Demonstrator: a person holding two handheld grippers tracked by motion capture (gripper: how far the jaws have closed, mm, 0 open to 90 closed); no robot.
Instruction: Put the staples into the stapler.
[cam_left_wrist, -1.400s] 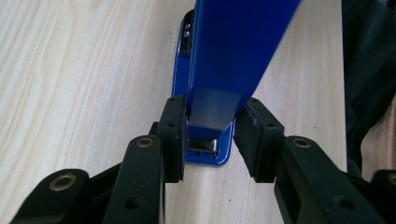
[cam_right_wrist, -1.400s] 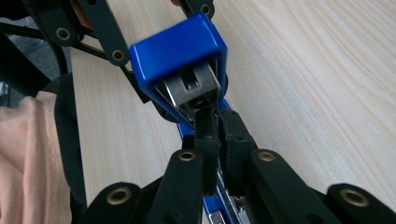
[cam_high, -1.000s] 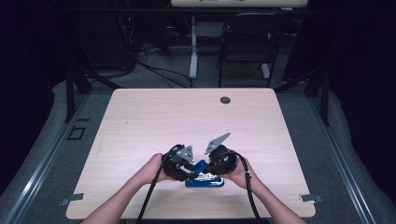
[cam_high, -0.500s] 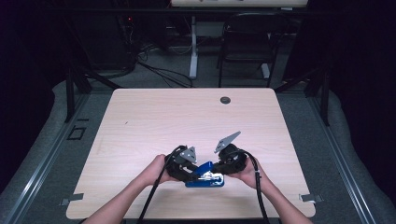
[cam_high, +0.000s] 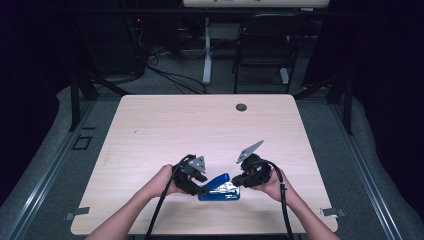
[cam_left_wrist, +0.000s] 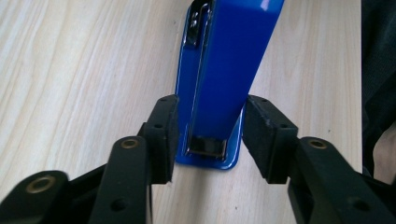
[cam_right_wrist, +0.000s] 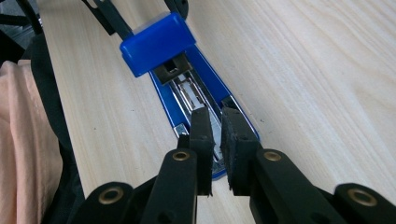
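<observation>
Blue stapler lies hinged open on the bench between both tools: the left tool has just been spreading, its pads now apart beside the rear, while the right tool, nearly together, has drawn back over the staple tray, so reloading looks underway.

Blue stapler lying flat near desk front edge, lid swinging up, exposing metal staple channel w/ staples.
</observation>
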